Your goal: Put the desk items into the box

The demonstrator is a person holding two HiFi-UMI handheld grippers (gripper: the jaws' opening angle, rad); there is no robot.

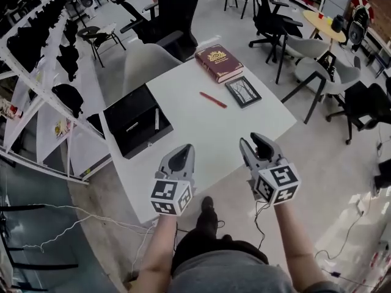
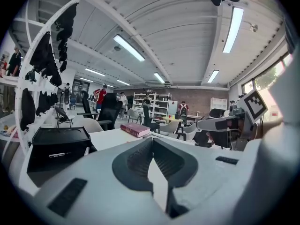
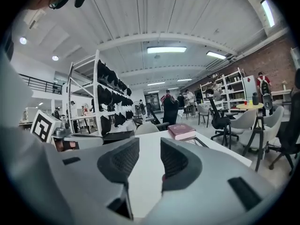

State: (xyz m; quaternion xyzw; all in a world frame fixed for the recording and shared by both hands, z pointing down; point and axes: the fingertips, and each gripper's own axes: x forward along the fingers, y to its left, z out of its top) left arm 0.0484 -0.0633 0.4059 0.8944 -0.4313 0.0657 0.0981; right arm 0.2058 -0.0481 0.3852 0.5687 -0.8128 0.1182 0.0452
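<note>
1. Your left gripper hangs over the near edge of the white table, on the left. In its own view the jaws are pressed together at the tips, with nothing between them.
2. Your right gripper is level with it on the right, also over the near edge. Its jaws are spread apart, and only bare tabletop shows through the gap.
3. Neither gripper is touching any desk item; everything lies farther along the table.
4. The black box sits open at the table's left edge, far-left of your left gripper. A slim white stick lies along the box's right side.
5. The red pen lies alone on the tabletop, right of the box and well apart from it.
6. The dark picture frame lies flat just right of the pen, near the table's right edge.
7. The maroon book rests at the far corner, just beyond the frame.
8. A grey chair stands at the far side of the table, to the left of the book.
</note>
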